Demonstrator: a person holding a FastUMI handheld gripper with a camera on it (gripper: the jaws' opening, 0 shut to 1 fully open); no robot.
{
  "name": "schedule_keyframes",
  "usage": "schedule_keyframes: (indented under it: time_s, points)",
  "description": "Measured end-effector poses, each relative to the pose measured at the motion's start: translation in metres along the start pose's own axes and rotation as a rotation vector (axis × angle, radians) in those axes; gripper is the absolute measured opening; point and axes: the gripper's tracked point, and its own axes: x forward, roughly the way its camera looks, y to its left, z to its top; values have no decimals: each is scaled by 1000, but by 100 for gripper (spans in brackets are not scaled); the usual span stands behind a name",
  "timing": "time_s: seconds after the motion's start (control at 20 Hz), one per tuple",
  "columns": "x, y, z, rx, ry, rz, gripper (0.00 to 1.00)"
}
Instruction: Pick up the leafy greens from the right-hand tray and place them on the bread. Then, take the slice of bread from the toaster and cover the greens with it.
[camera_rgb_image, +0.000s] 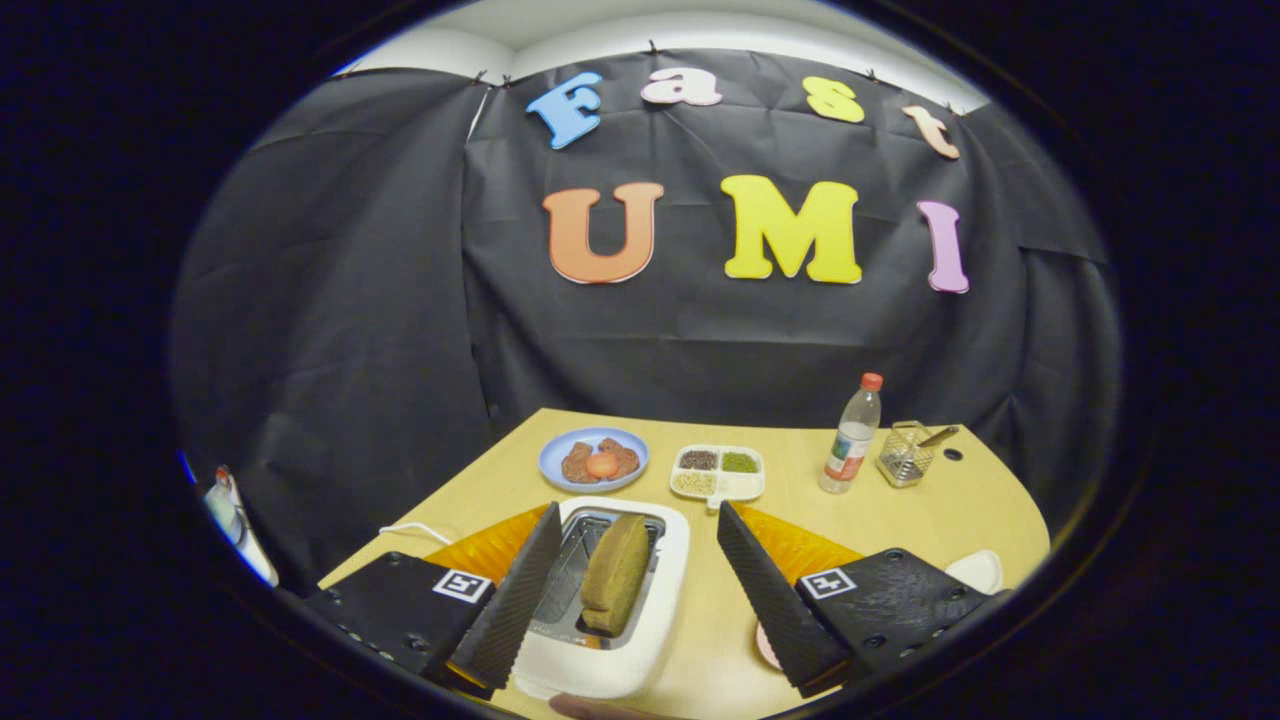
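The gripper (632, 590) hung above the white toaster (610, 600), its two black fingers (515, 600) spread wide apart and clamped on nothing. The toaster sat between them on the wooden surface (900, 510), and the brown slice of bread (615, 585) stood on edge in its slot, poking up above the rim. The left finger lay over the toaster's left side; the right finger stood off to its right, clear of the casing.

Judging by this, the step in hand was taking the slice from the toaster. To do it well, the fingers would need to come down so that each pad meets one broad face of the slice, above the slot's rim, without catching on the toaster body. The slice looked soft, so a light squeeze and a straight lift seemed wise, or it could crumble or drag the toaster along.

The gripper looked forward and down over the surface, the fingers pointing toward the far wall.

Beyond the toaster were a blue plate (593, 458) of reddish food and a white divided tray (718, 472) holding dark, green and pale fillings. Further right stood a plastic bottle (853, 437) and a wire basket (905, 455). I could not make out the leafy greens or the lower bread with certainty.
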Motion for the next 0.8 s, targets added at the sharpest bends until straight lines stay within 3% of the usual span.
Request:
schedule_keyframes:
  time_s: [0.2, 0.4, 0.65, 0.75, 0.8]
  points:
    - [17, 8, -6, 19, 69, -27, 92]
    - [28, 5, -24, 39, 193, -70, 76]
    - [34, 5, -44, 73, 285, -76, 23]
    - [31, 3, -39, 69, 279, -68, 14]
    - [28, 0, -35, 77, 271, -73, 13]
